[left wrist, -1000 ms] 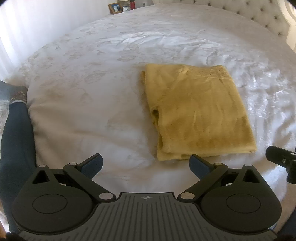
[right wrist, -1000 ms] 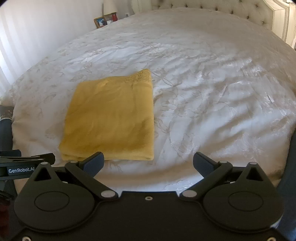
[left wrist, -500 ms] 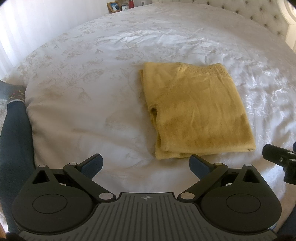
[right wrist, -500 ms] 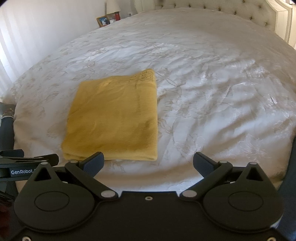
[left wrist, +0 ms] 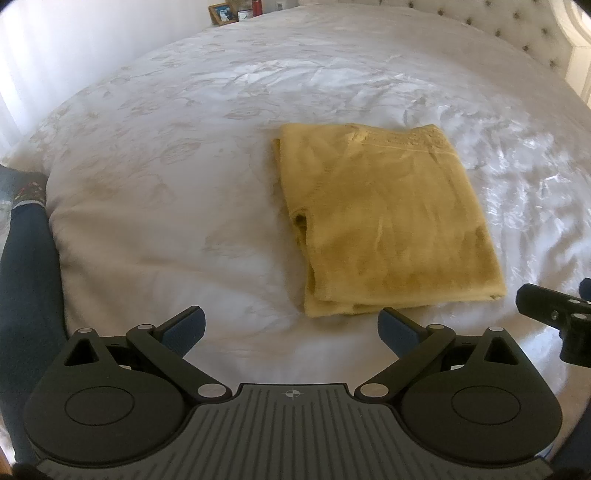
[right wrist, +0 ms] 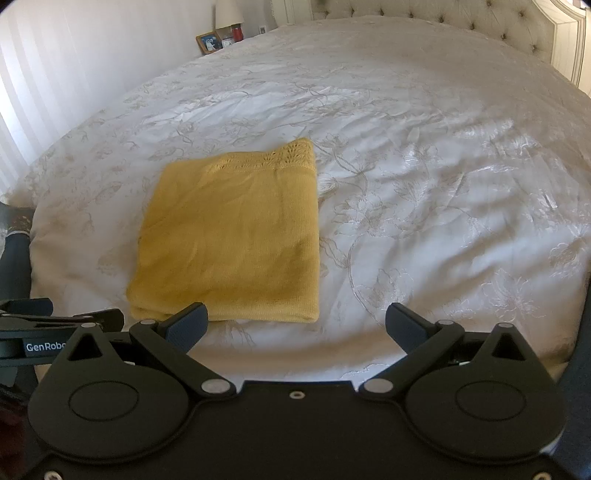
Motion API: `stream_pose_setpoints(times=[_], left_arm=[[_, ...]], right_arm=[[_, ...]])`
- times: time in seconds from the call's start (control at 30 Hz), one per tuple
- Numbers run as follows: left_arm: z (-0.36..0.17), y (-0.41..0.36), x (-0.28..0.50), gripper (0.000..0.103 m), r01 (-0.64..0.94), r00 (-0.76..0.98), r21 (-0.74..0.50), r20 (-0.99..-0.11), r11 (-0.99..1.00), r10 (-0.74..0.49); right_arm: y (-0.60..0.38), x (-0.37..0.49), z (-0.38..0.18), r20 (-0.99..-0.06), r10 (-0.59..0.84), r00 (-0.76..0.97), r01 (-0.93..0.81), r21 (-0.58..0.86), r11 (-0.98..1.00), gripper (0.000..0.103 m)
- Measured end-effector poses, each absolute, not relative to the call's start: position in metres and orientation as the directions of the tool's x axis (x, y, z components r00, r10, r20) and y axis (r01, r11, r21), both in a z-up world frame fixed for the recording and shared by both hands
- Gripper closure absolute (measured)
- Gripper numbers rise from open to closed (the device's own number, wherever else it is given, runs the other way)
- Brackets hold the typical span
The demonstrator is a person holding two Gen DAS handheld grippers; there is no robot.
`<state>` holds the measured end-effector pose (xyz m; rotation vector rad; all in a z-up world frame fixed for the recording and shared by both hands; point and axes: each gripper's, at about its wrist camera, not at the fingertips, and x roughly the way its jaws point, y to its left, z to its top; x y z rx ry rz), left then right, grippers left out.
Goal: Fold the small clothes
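I held the left gripper (left wrist: 291,325) with its jaws spread wide and nothing between them, low over the near edge of the bed (left wrist: 155,206), whose white floral-patterned cover was creased. The folded yellow garment (left wrist: 384,221) lay flat on the cover just ahead of this gripper and to its right, its near edge close to the right fingertip (left wrist: 397,326) but apart from it. Seen from the right gripper (right wrist: 297,319), equally agape and empty, the same yellow garment (right wrist: 236,236) sat ahead and to the left, its near left corner partly behind the left fingertip (right wrist: 188,321); I could not tell whether they touched. A lacy band ran along the garment's far edge. Far beyond both grippers stood a tufted headboard (right wrist: 461,18), with a picture frame (right wrist: 208,42) and a red container (right wrist: 237,33) off to the far left.
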<state>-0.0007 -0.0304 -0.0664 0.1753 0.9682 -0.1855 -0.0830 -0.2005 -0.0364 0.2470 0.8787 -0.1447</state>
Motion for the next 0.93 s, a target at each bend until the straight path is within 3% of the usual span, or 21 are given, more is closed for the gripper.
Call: stream_pose_setpoints(times=[0.93], left_arm=[[-0.0652,-0.0312,0.0029,0.002,0.245,0.544,0.051,-0.834,0.968,-0.094]], right_arm=[[-0.1997,-0.0771,-0.0344,-0.773,-0.012,0.634,0.2,0.149,0.968,0.001]])
